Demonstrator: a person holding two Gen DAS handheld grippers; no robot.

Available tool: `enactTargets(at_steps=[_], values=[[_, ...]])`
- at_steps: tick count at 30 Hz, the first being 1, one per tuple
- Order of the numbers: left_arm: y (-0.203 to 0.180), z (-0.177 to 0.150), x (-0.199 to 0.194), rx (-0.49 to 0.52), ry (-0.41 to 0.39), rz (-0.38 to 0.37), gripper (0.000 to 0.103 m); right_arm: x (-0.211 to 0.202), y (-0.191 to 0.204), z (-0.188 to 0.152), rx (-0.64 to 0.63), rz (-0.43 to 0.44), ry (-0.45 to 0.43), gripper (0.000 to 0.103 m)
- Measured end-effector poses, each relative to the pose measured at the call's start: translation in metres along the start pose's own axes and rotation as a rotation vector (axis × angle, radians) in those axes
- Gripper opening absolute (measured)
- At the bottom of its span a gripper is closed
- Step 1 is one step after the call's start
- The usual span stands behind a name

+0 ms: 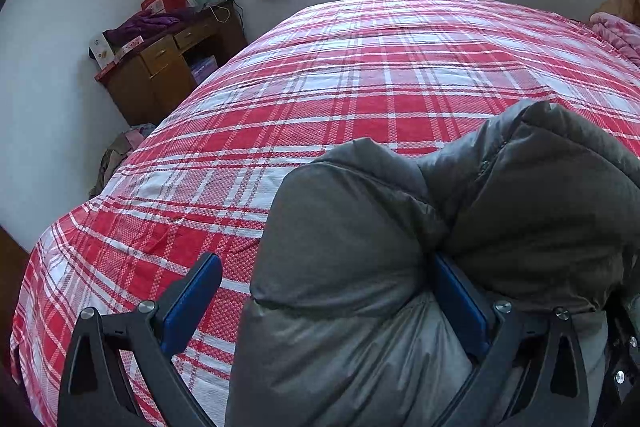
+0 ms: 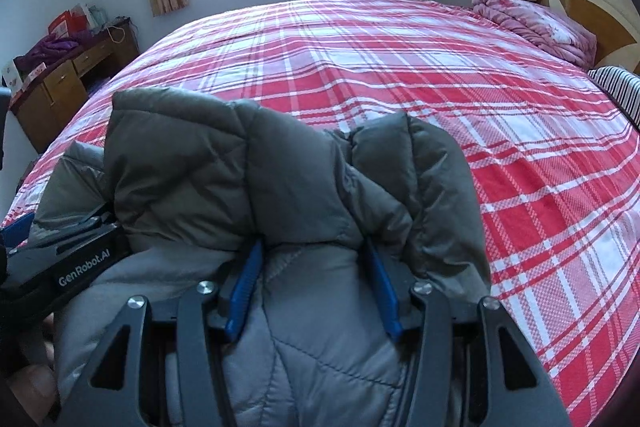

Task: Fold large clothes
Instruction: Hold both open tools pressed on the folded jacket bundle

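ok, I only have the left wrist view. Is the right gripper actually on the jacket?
Observer: Yes. The right gripper has a bunched fold of the grey jacket squeezed between its blue pads.
Operator: How close is it to mine?
Observer: Right beside it. The left gripper shows in the right wrist view, its black body against the jacket's left side.
Operator: Anything on the bed's far right that I can't see?
Observer: A black-and-white striped pillow lies at the right edge of the bed.
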State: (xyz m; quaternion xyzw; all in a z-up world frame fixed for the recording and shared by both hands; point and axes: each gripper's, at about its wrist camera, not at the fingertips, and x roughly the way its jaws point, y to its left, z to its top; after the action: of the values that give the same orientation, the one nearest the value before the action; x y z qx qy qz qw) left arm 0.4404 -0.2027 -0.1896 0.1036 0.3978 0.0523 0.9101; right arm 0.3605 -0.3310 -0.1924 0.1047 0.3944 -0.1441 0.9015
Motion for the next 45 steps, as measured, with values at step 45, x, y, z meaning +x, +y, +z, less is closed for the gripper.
enactTargets(at_steps=[45], values=[[-0.010, 0.000, -0.001, 0.016, -0.026, 0.048, 0.102, 0.001, 0.013, -0.001, -0.049, -0.065, 0.004, 0.057]])
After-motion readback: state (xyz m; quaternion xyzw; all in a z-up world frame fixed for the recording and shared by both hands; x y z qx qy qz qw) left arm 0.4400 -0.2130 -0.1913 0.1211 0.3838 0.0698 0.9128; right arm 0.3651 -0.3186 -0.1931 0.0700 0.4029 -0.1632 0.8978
